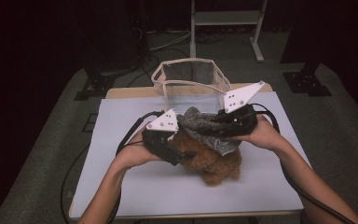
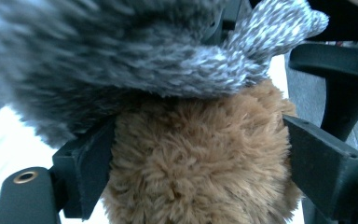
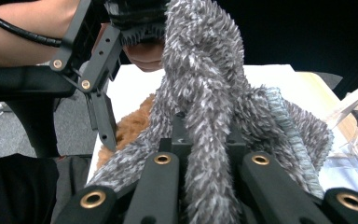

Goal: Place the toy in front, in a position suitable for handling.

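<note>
Midway across the white tabletop point(image 1: 135, 186), a brown plush toy point(image 1: 214, 163) lies with a grey fuzzy cloth point(image 1: 205, 128) draped over its upper part. At the toy's left side, the left gripper point(image 1: 184, 154) has its black jaws set against either flank of the brown fur, clamped on the toy; the left gripper view shows the fur point(image 2: 196, 163) bulging between the two jaws, with the cloth point(image 2: 121, 56) hanging just above. On the toy's far right side, the right gripper point(image 1: 219, 122) pinches the cloth, and the right gripper view shows a twisted fold point(image 3: 205, 116) running between its closed jaws. Behind the toy, at the tabletop's far edge, stands a clear basket point(image 1: 189, 77) with a pale rim.
</note>
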Action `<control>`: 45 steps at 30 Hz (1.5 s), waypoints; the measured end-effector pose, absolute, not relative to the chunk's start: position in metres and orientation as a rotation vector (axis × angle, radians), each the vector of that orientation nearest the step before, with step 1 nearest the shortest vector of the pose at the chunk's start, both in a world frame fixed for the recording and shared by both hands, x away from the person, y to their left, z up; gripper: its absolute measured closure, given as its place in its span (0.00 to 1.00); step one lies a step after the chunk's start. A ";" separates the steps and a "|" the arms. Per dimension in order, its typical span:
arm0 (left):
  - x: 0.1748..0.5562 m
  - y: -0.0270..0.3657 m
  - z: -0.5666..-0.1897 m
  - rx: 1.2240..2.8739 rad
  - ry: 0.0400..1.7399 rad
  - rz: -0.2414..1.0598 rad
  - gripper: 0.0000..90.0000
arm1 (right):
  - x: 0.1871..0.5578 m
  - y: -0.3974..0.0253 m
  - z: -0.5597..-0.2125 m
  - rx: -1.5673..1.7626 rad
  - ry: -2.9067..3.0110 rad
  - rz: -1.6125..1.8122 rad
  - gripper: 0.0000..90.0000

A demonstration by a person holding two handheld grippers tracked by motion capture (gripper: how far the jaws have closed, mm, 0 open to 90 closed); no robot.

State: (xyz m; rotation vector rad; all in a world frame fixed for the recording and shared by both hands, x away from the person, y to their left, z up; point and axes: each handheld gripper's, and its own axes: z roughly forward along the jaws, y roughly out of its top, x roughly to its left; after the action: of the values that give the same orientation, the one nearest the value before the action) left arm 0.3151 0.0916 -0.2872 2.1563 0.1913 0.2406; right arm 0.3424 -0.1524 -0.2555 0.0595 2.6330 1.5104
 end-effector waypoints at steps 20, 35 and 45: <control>0.310 0.093 -0.299 2.180 0.190 0.233 0.25 | 0.347 -0.183 -0.274 0.163 2.607 1.530 0.89; 0.302 0.132 -0.326 2.142 0.286 0.220 0.24 | 0.357 -0.167 -0.307 0.174 2.670 1.493 0.89; 0.292 0.163 -0.342 2.127 0.336 0.220 0.24 | 0.367 -0.160 -0.342 0.237 2.715 1.504 0.89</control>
State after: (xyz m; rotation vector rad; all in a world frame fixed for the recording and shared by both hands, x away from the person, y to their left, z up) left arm 0.2916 0.1634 -0.3418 2.1273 0.3359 0.2197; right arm 0.3670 -0.1596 -0.3418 0.2366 2.7146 1.5036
